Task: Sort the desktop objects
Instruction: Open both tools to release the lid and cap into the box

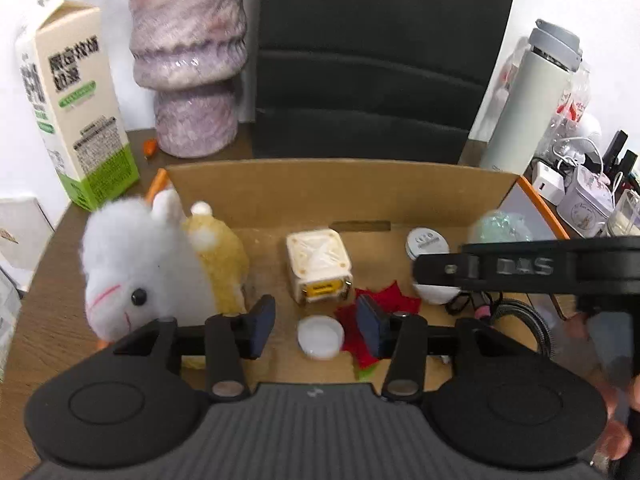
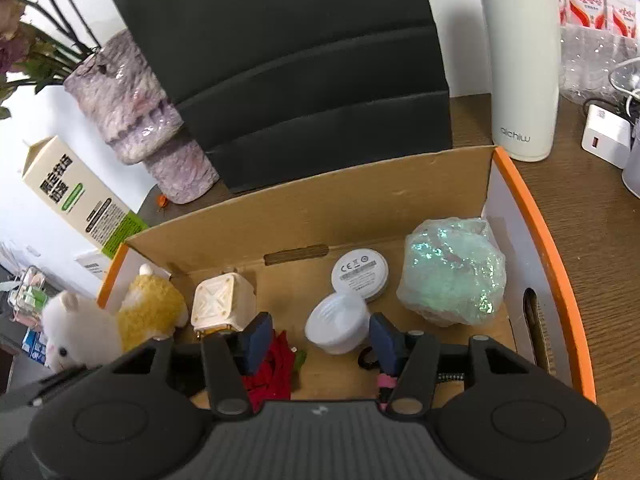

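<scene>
A cardboard box (image 1: 256,188) (image 2: 360,196) with an orange rim holds the sorted things. A white and yellow plush llama (image 1: 148,268) (image 2: 132,316) leans at its left end. Beside it stands a cream cube gadget (image 1: 318,264) (image 2: 222,300), with a red leaf (image 1: 384,300) (image 2: 272,372) in front. My left gripper (image 1: 316,326) hangs open over the box floor, a small white cap (image 1: 320,336) lying loose between its fingers. My right gripper (image 2: 320,340) (image 1: 440,270) is open around a white round jar (image 2: 338,328), pads not pressing it. A white disc (image 2: 360,274) (image 1: 426,242) and an iridescent green bundle (image 2: 452,276) lie at the right.
Behind the box are a black chair back (image 1: 372,60), a purple vase (image 1: 188,52), a carton (image 1: 76,108) and a pale flask (image 2: 520,60). A white charger (image 2: 606,140) and cables lie right. A dark cable (image 1: 524,316) sits in the box's right end.
</scene>
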The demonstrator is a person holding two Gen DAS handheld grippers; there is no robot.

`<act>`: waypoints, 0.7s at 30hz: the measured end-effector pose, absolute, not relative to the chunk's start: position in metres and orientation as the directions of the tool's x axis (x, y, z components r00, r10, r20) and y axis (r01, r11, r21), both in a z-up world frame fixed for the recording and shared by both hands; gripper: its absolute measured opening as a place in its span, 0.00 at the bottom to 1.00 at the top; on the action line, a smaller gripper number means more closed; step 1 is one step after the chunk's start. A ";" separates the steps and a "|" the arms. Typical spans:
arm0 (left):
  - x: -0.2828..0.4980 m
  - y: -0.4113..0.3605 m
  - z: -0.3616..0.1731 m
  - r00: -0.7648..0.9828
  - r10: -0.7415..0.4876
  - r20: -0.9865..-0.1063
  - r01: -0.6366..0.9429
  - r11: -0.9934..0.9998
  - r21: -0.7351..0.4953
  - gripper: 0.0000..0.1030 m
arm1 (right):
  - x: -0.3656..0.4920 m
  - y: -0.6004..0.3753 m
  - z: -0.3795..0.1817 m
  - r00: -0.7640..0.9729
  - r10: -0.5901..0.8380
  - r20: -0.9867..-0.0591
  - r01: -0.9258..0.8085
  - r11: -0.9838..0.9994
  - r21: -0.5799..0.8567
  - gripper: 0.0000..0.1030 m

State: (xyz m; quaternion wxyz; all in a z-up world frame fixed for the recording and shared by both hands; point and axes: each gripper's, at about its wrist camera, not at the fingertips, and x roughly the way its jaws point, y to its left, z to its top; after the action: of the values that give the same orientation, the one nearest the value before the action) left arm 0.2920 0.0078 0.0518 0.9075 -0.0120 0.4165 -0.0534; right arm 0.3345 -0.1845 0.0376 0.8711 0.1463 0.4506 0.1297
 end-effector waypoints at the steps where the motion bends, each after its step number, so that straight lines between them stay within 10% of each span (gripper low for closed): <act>1: 0.290 0.009 0.054 0.651 -0.103 -0.752 0.085 0.994 -0.062 0.52 | 0.330 -0.185 0.042 0.573 0.362 -0.735 -0.116 0.924 0.364 0.55; 21: 0.137 0.030 0.098 0.758 -0.152 -0.635 0.115 0.988 -0.099 0.82 | 0.154 -0.213 0.085 0.701 0.260 -0.664 -0.289 0.955 0.069 0.78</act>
State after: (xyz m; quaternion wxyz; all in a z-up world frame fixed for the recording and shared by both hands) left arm 0.1369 0.0296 0.0979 0.9371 -0.0269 0.3407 -0.0713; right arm 0.1541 -0.2129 0.0853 0.9220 -0.0205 0.3567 0.1490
